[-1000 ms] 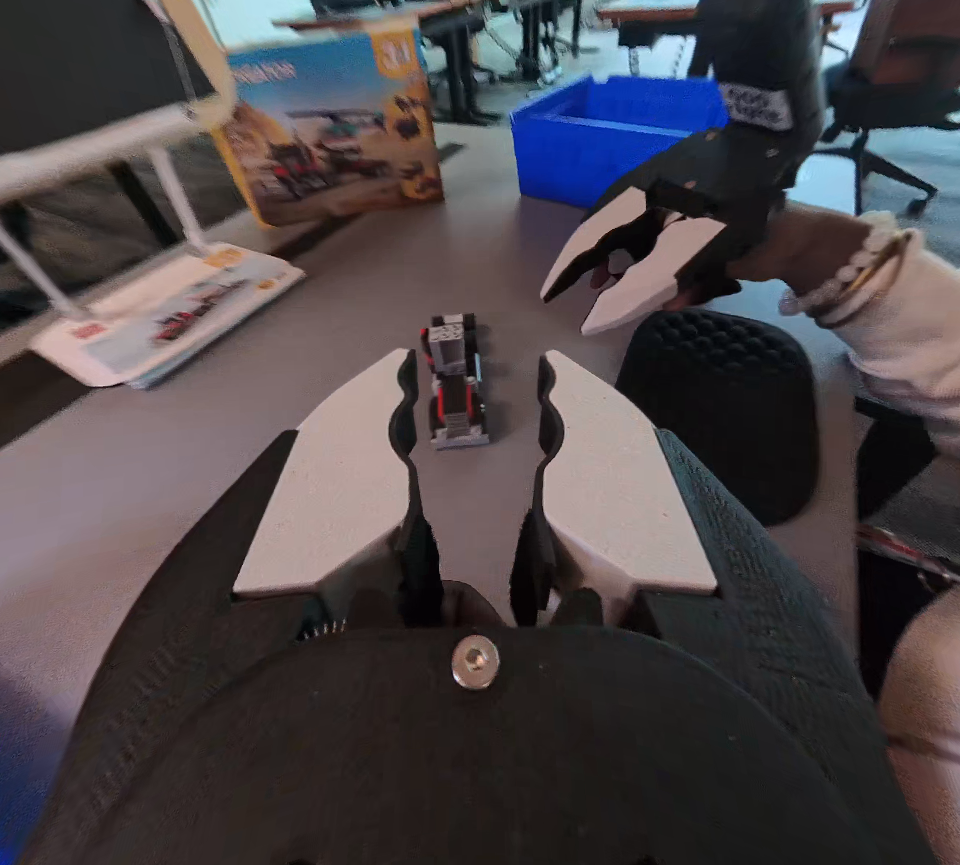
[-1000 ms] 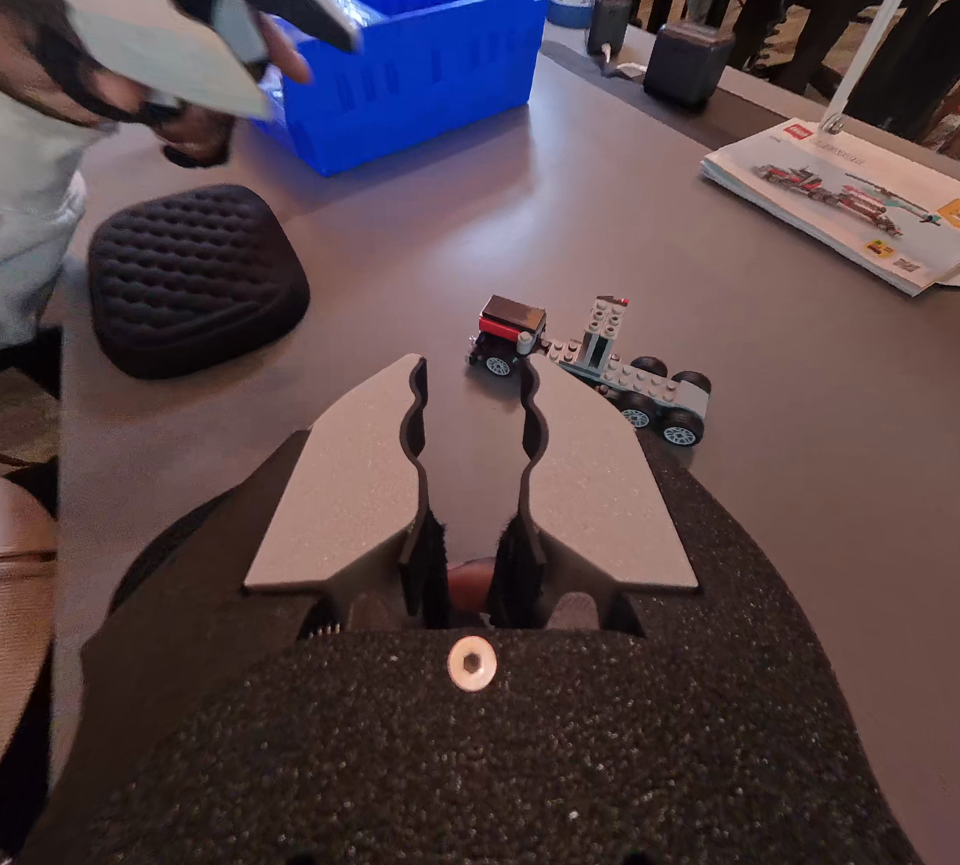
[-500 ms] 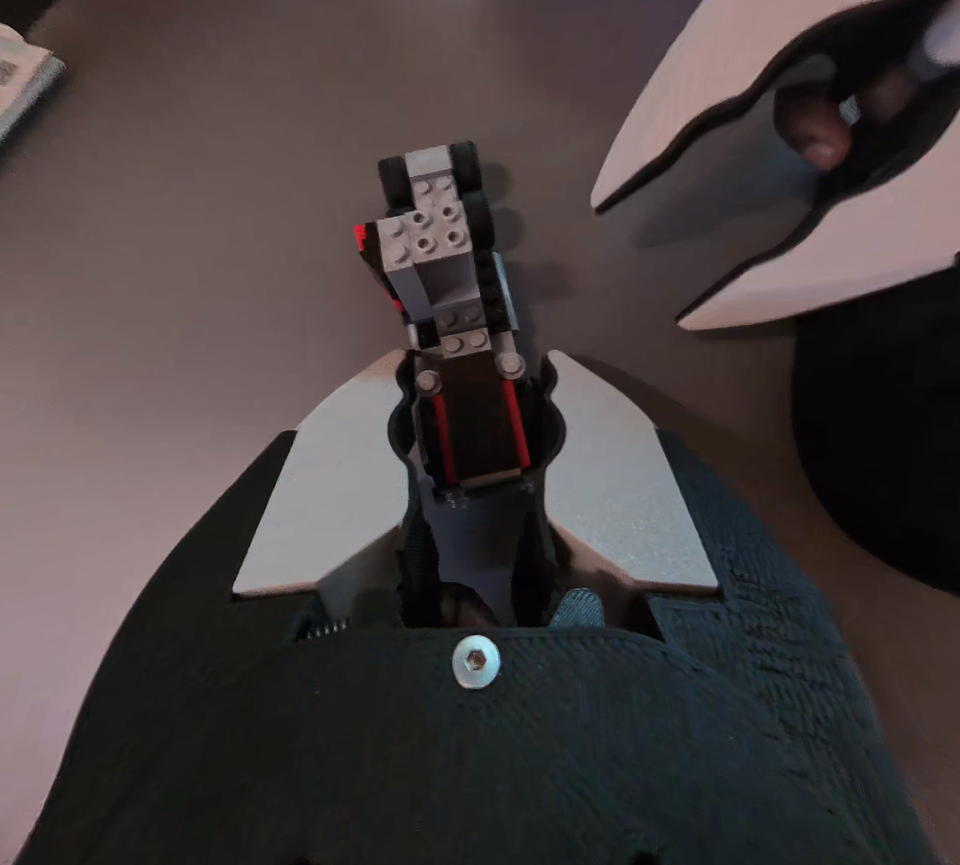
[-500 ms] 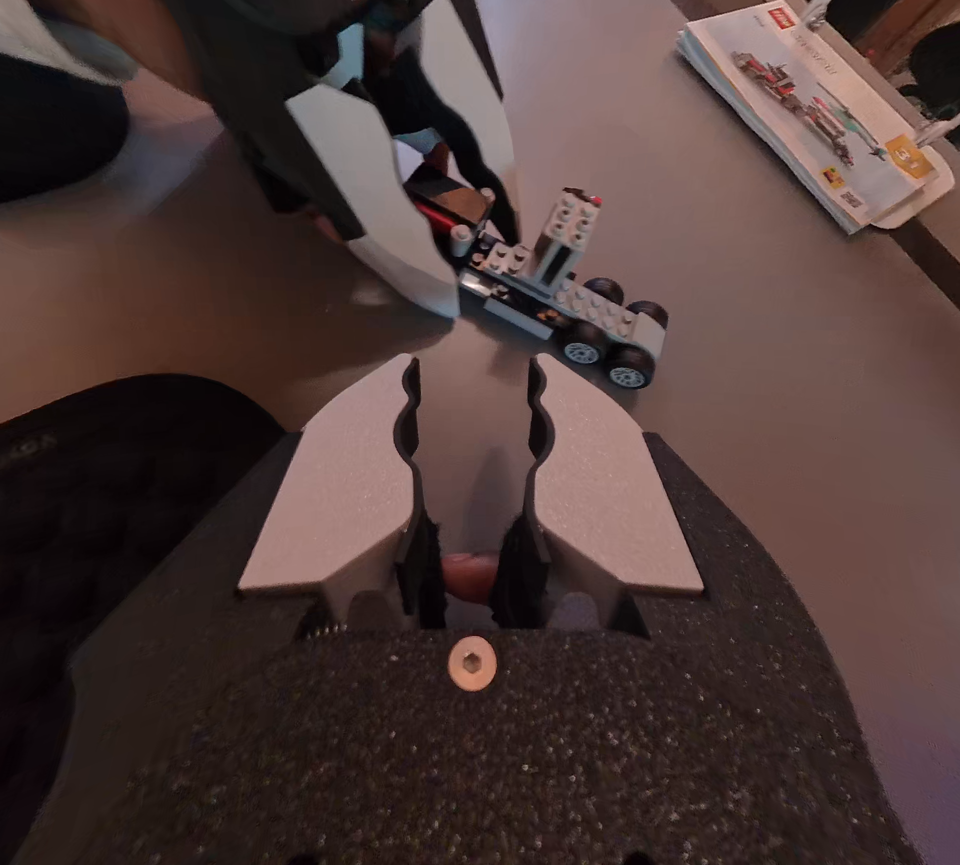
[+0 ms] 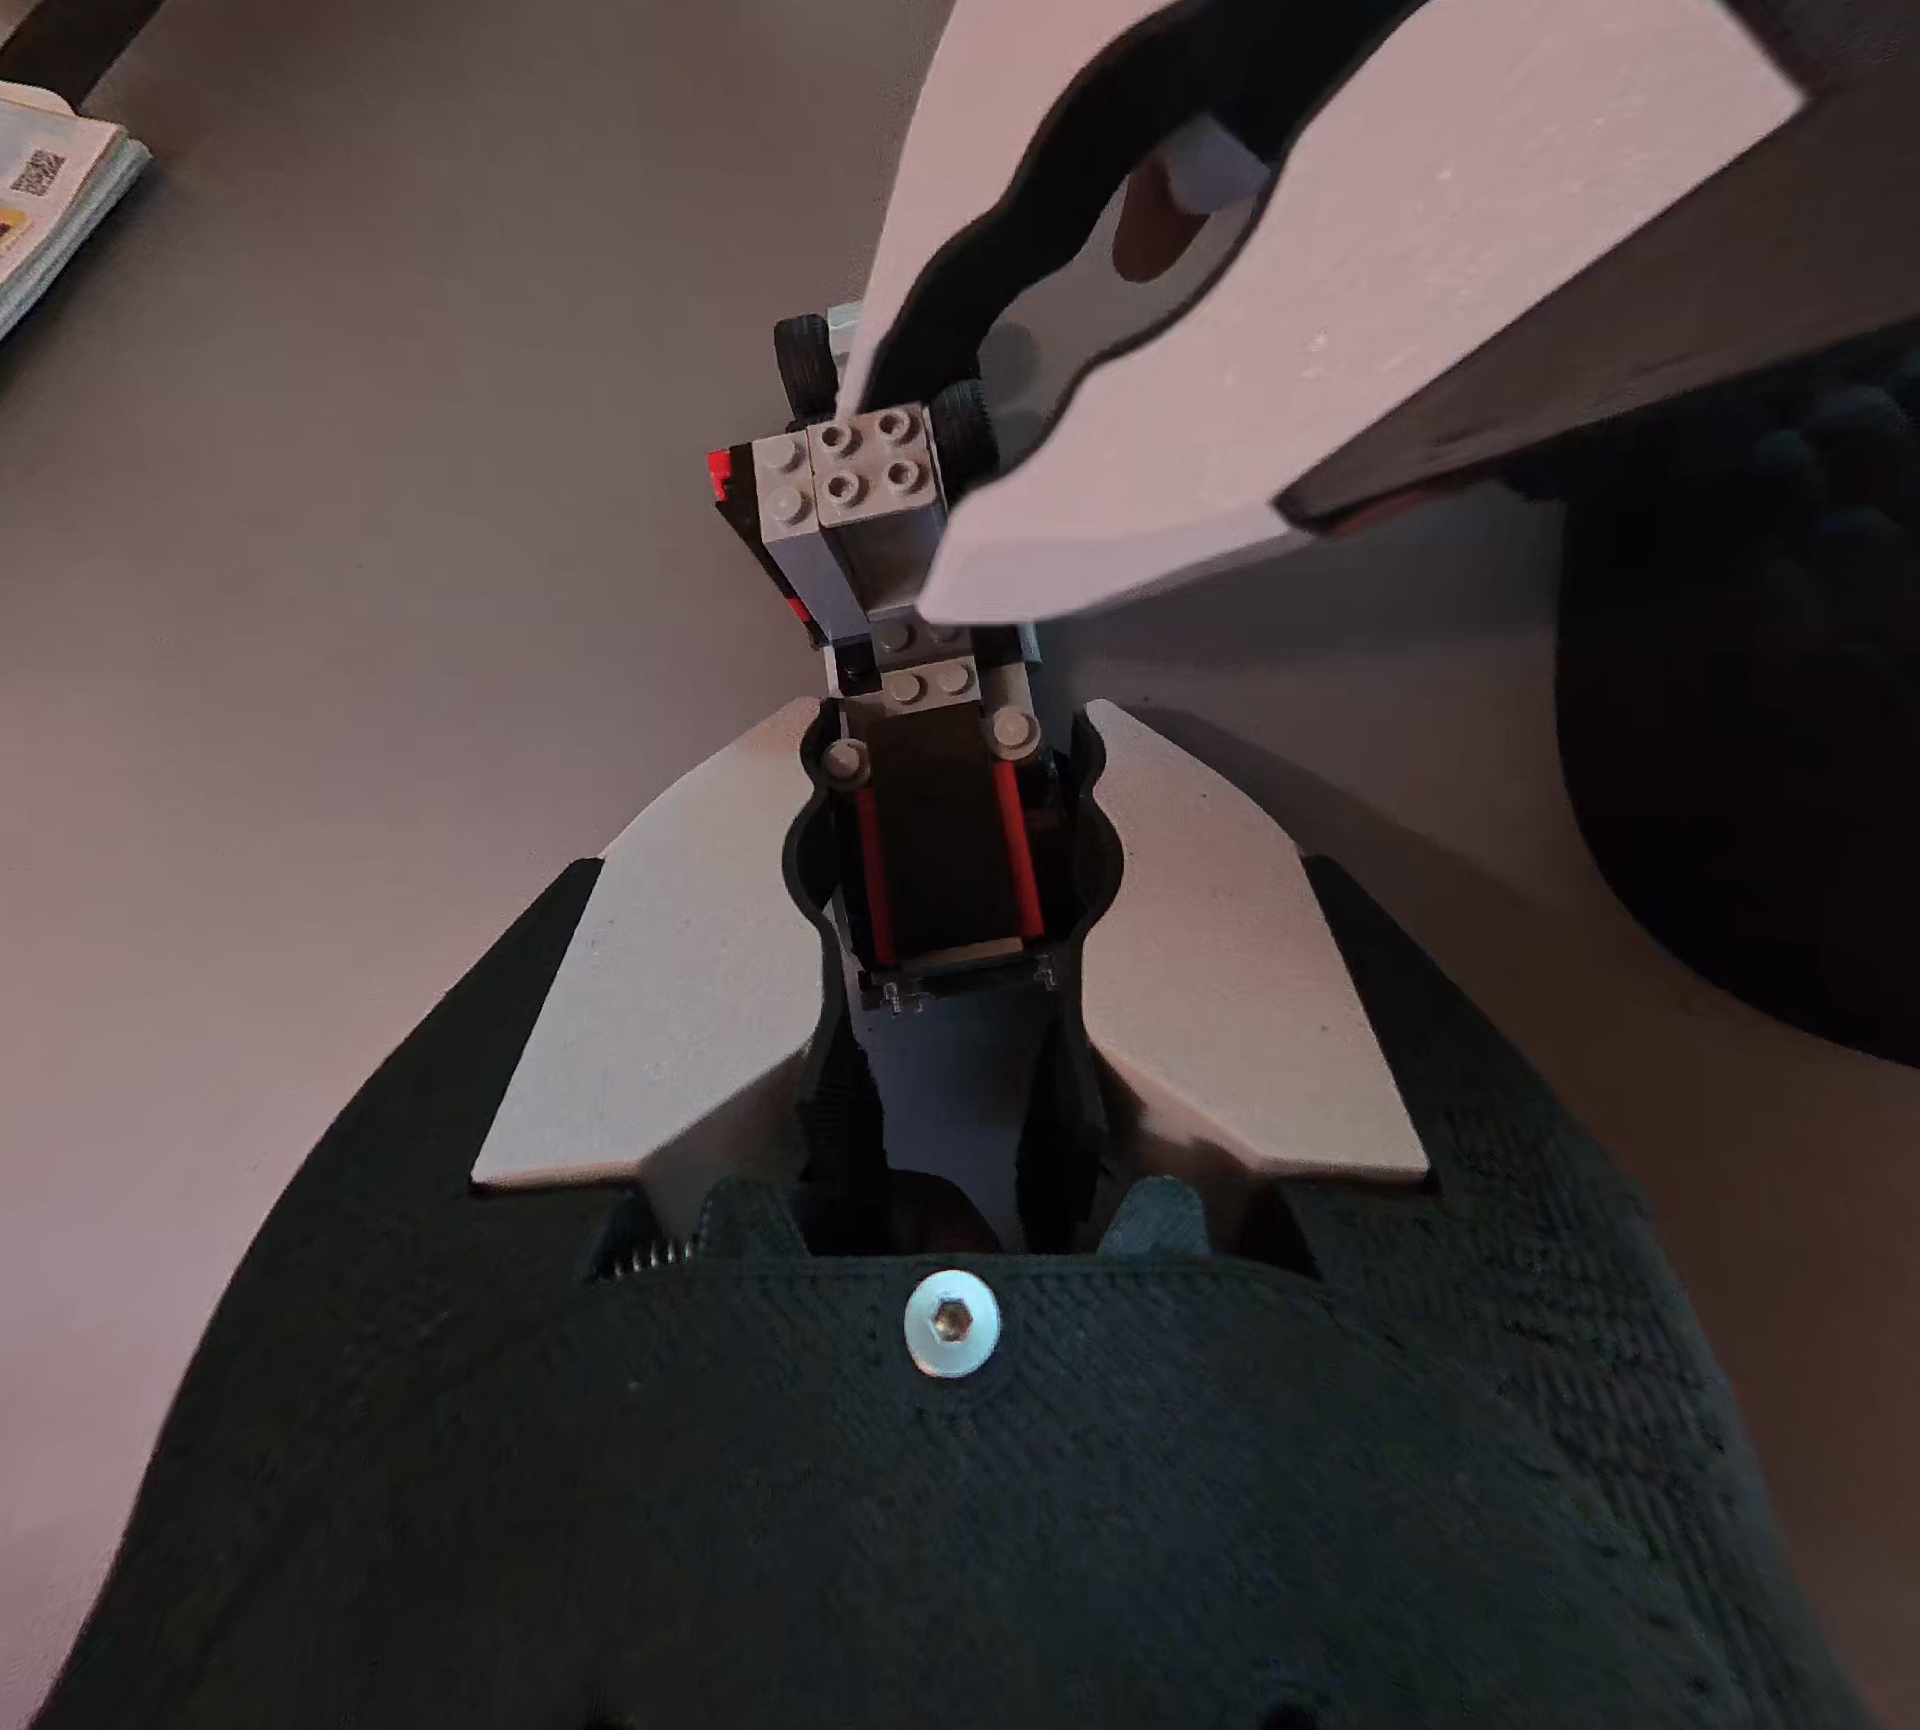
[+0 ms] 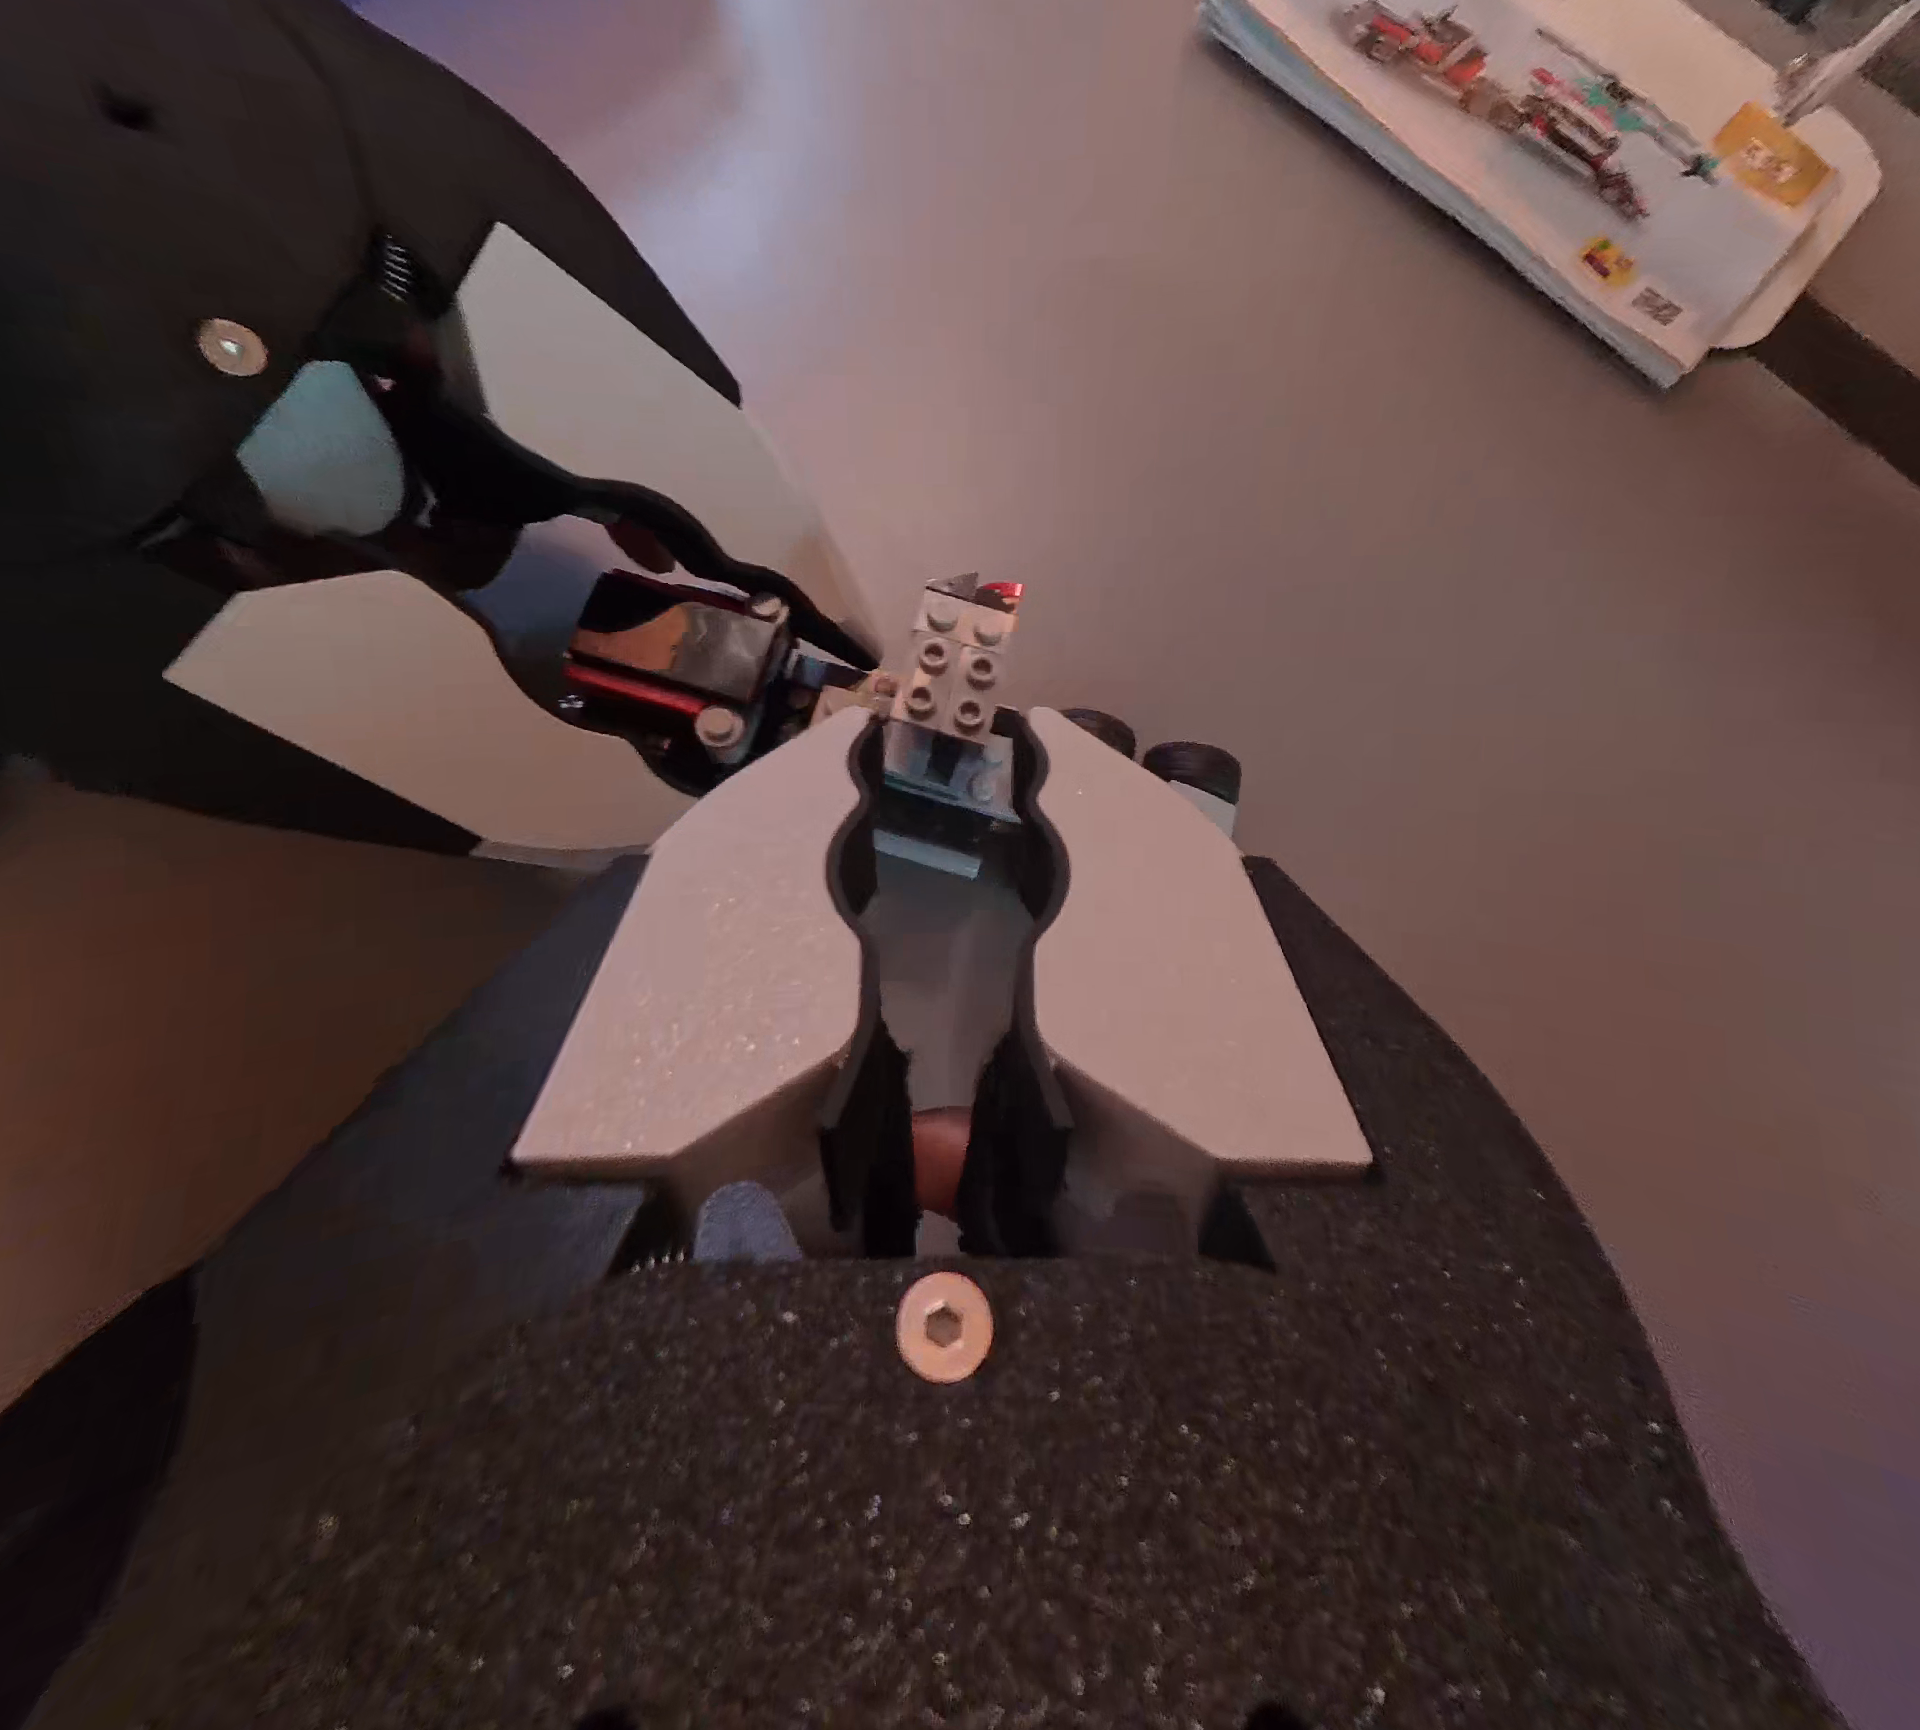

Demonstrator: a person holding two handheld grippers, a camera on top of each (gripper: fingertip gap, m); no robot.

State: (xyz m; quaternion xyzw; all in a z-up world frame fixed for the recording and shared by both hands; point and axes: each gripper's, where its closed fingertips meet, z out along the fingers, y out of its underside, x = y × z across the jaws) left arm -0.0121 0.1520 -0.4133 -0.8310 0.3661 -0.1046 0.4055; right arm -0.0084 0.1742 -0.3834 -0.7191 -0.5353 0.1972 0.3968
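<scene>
Grey brick truck on table, left fingers clamping cab, right fingers clamping chassis

Each gripper is the same build. The left gripper has a broad black body with a ribbed, printed texture and one silver hex screw set in its middle. Two pale grey fingers taper forward, each edged inside with a wavy black pad. A small coil spring shows at the base. The right gripper has a speckled, grainy black body, its own silver screw and matching grey fingers.
</scene>
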